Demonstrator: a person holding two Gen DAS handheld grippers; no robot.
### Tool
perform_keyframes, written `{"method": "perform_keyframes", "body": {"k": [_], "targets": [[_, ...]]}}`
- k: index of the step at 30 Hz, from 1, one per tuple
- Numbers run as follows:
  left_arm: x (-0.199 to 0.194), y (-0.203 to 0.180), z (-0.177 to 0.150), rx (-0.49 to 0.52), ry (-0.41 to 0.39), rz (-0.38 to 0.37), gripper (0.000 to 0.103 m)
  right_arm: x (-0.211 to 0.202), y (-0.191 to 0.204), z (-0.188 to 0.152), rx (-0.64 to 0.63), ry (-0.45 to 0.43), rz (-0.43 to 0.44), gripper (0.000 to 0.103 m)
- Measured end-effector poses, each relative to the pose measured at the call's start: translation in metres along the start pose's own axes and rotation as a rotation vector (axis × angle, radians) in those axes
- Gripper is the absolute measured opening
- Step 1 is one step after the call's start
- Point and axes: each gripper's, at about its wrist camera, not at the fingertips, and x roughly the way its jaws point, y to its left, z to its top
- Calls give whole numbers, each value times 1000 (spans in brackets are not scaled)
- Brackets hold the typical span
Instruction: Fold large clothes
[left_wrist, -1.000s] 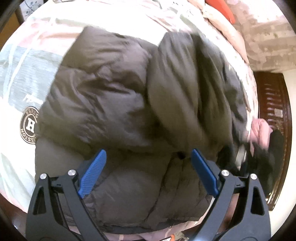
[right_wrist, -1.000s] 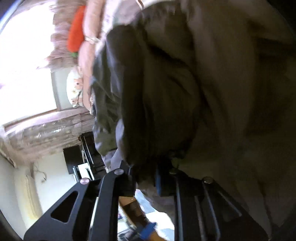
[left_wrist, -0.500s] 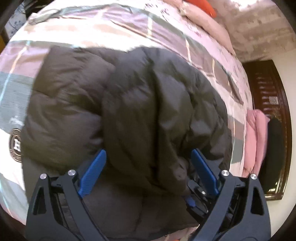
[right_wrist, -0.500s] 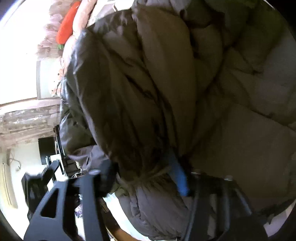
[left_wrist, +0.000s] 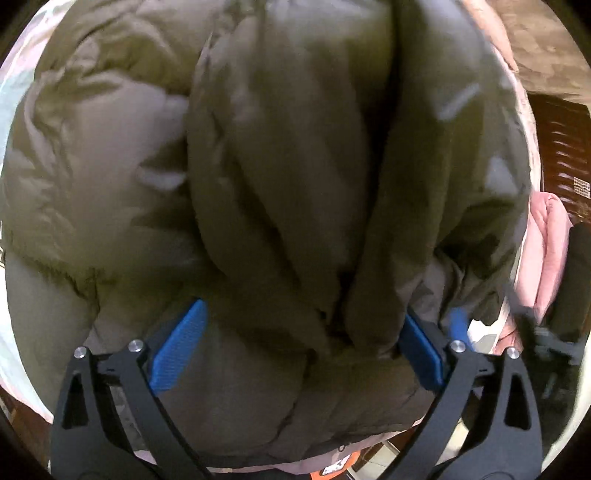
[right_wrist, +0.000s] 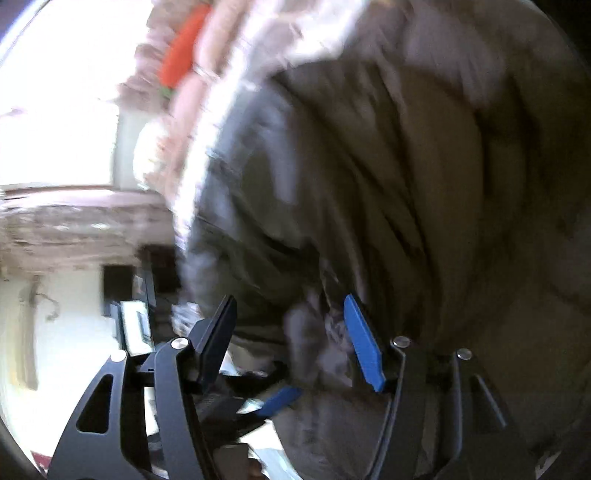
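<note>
A large olive-brown puffer jacket (left_wrist: 280, 177) lies bunched on the bed and fills the left wrist view. One thick fold runs down its middle toward my left gripper (left_wrist: 299, 350), which is open, its blue pads wide apart over the jacket's lower part. In the right wrist view the jacket (right_wrist: 424, 192) fills the right side. My right gripper (right_wrist: 291, 336) is open at the jacket's edge, with loose grey fabric between the pads. The other gripper's blue pad (right_wrist: 279, 400) shows just below.
A pink patterned bed cover (left_wrist: 517, 92) lies under the jacket. Pink folded clothing (left_wrist: 543, 251) and dark wooden furniture (left_wrist: 561, 155) are at the right. In the right wrist view there are a bright window (right_wrist: 55, 110), an orange item (right_wrist: 181, 48) and dark furniture (right_wrist: 122, 291).
My right gripper has let go of the jacket fold and opened. My left gripper has moved closer down onto the jacket, which now fills its view.
</note>
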Motion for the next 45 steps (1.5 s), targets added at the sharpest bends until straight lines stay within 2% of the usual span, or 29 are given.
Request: {"method": "perform_keyframes", "body": {"k": [4, 6, 7, 8, 10, 12, 13, 14, 15, 18, 20, 22, 24, 26, 28, 31, 32, 35, 36, 37, 39, 42, 45], "targets": [[10, 3, -4, 14, 19, 21, 101, 18, -21, -4, 2, 40, -98, 37], [8, 4, -6, 0, 12, 1, 100, 27, -28, -4, 10, 59, -102, 36], [-2, 0, -5, -7, -40, -23, 97, 20, -35, -1, 11, 58, -93, 36], [-22, -3, -6, 4, -130, -46, 97, 17, -35, -1, 7, 53, -84, 37], [-52, -11, -5, 54, -244, -36, 98, 3, -31, 0, -3, 36, -56, 39], [-74, -21, -2, 100, -307, -31, 98, -18, -22, -4, -19, -18, -54, 48], [-81, -27, 1, 120, -316, -42, 98, -27, -23, -3, -31, -51, -56, 65], [-84, -33, 6, 141, -315, -57, 98, -37, -15, -5, -53, -100, -51, 82], [-82, -40, 8, 170, -306, -72, 98, -44, -4, -5, -85, -139, -33, 84], [-67, -56, 14, 212, -253, -34, 97, -41, 22, 7, -138, -161, -22, 84], [-52, -59, 16, 197, -208, -35, 97, -33, 28, 18, -126, -184, 3, 83], [-45, -54, 18, 168, -195, -59, 97, -24, 33, 34, -134, -190, 2, 81], [-41, -54, 20, 165, -199, -42, 97, -13, 38, 45, -151, -177, -4, 81], [-30, -51, 21, 172, -173, 20, 97, -4, 31, 55, -166, -151, -41, 81], [-15, -44, 25, 155, -123, 85, 97, 5, 22, 62, -159, -138, -124, 81], [16, -30, 28, 97, -21, 139, 97, 18, 1, 63, -167, -119, -225, 73], [22, -26, 29, 81, -4, 143, 98, 20, 0, 62, -181, -114, -240, 73], [33, -11, 30, -22, 25, 80, 97, 24, 5, 57, -238, -96, -295, 73], [24, -11, 28, -31, -8, 66, 95, 21, 6, 57, -233, -96, -286, 73], [17, -13, 26, -23, -40, 62, 93, 11, 6, 56, -209, -110, -237, 73], [-14, -21, 20, 4, -164, 57, 93, -9, 11, 54, -199, -164, -160, 73], [-62, -34, 17, 43, -339, 23, 93, -25, 25, 57, -246, -230, -148, 73], [-88, -51, 28, 94, -422, 10, 94, -21, 40, 68, -286, -241, -157, 73]]}}
